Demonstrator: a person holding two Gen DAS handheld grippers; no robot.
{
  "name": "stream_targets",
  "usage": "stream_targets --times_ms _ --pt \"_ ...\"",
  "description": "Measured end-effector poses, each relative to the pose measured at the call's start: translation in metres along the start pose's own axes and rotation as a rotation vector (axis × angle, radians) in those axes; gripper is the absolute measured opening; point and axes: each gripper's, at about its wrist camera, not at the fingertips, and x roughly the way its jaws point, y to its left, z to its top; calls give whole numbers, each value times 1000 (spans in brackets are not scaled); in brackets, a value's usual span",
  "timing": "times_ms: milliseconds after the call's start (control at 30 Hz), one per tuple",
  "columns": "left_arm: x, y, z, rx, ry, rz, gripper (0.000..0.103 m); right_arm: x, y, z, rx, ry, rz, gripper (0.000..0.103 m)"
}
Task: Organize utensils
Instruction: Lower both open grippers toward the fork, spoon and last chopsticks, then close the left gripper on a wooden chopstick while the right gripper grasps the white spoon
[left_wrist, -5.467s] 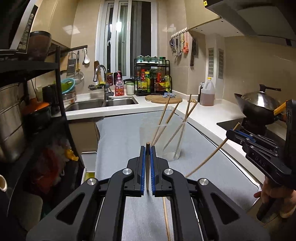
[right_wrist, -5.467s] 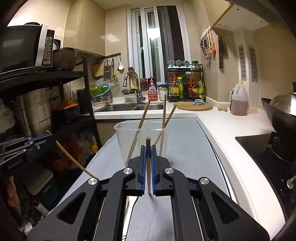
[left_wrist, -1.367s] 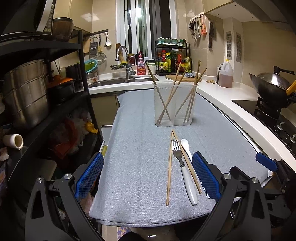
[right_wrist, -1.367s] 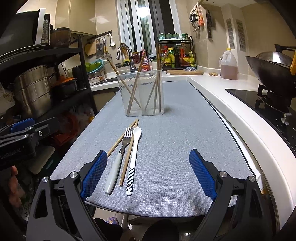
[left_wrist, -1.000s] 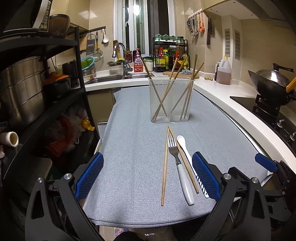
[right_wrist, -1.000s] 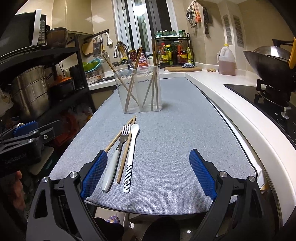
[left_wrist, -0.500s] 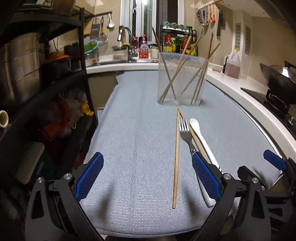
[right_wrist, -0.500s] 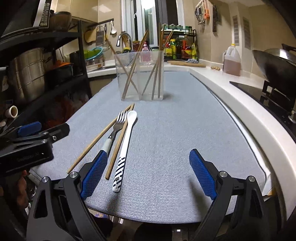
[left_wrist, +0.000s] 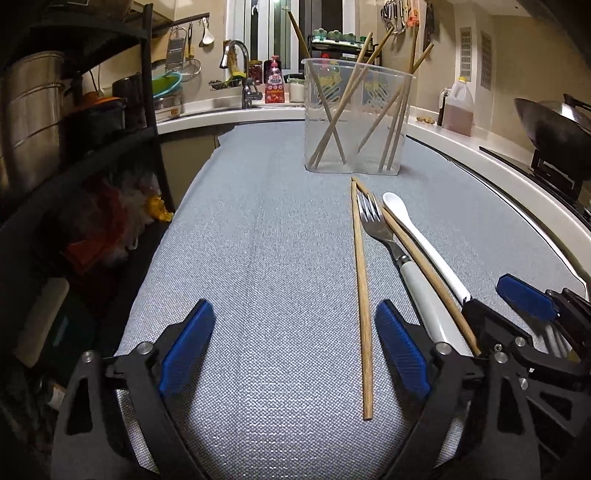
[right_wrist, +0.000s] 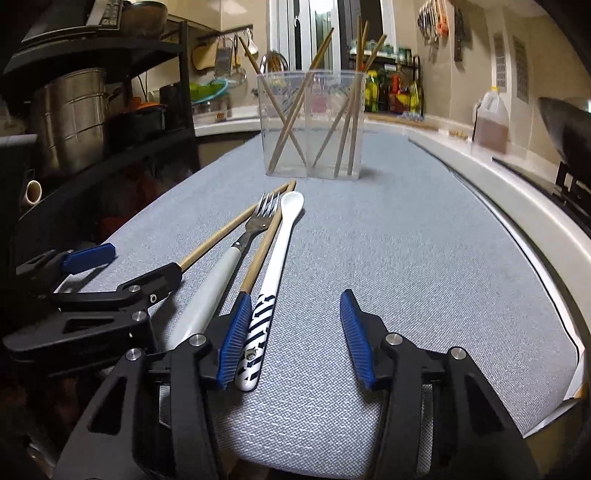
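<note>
Your left tongs (left_wrist: 293, 352) sit low over the desk (left_wrist: 258, 258), gaping wide but just narrowing, a chopstick (left_wrist: 361, 295) between the pads, untouched. Your right tongs (right_wrist: 295, 338), lower centre, have just been closing around the spoon (right_wrist: 275, 266) handle, not yet gripping. No writing is legible.

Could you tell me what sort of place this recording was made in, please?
Most likely a home kitchen: a sink faucet by the window, a wok on the stove, and a condiment rack on the counter.
</note>
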Motion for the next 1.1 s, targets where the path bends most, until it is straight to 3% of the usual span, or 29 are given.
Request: stream_targets --times_ms 200,267,300,333,433,567,1033,1100 --pt "-8 -4 -4 24 -51 -32 66 -8 -1 -17 -23 -110 11 46" --pt "-12 -8 -6 44 -61 -66 36 -9 1 -19 -37 -126 46 17" --pt "-12 -10 -6 56 -60 -83 26 -10 5 -19 -54 -130 60 13" --pt "-13 -13 -6 73 -56 -104 8 -9 8 -19 -64 -133 53 13" --pt "-13 -17 0 91 -7 -146 6 -8 -1 -15 -4 -106 97 11" --pt "-23 -11 8 61 -26 -159 6 -13 -12 -6 35 -70 74 10" --pt "-71 -5 51 55 -182 -146 6 -61 -25 39 54 -236 68 8" --pt "-76 -6 58 52 -197 -149 6 -63 -26 45 60 -253 75 0"
